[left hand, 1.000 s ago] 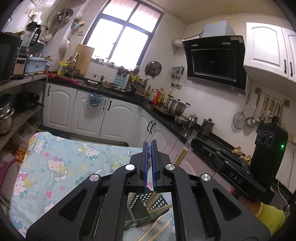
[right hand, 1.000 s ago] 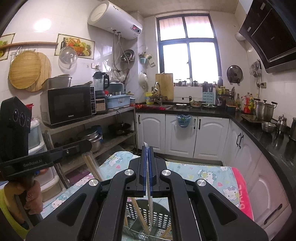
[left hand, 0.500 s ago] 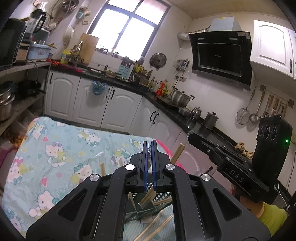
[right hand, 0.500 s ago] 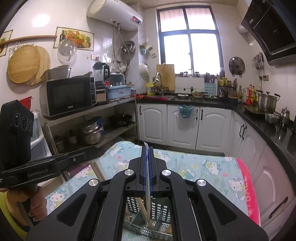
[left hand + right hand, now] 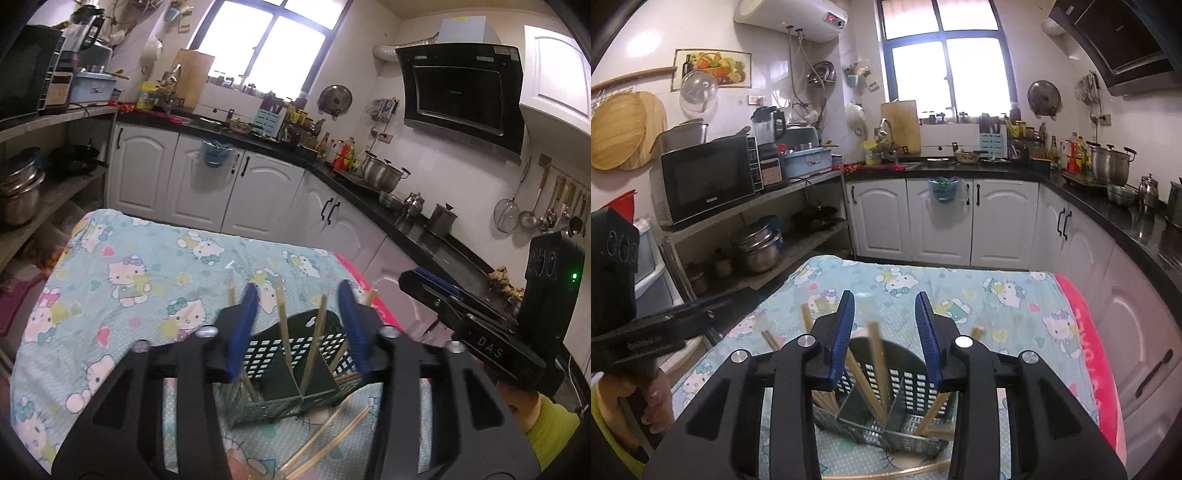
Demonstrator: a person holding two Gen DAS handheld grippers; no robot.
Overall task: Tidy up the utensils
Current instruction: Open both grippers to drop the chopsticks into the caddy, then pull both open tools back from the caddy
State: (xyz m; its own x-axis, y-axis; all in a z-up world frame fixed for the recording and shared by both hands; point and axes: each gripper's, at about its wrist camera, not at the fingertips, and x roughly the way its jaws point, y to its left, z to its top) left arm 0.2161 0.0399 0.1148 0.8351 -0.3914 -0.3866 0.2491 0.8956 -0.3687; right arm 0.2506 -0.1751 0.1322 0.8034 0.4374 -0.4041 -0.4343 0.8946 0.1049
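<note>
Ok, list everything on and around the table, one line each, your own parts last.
basket: one, dark green, slotted, on the table under both grippers.
chopsticks in basket: several, wooden, leaning in its compartments.
loose chopsticks: a few, wooden, on the cloth in front of the basket.
tablecloth: one, light blue cartoon-cat print, covering the table.
towel: one, pink, along the table's right edge.
microwave: one, black, on the shelf at left.
pot: one, steel, on the black counter at right.
left hand-held gripper: black with blue pads, jaws opening, nothing pressed between them.
right hand-held gripper: black with blue pads, jaws opening, nothing pressed between them.
</note>
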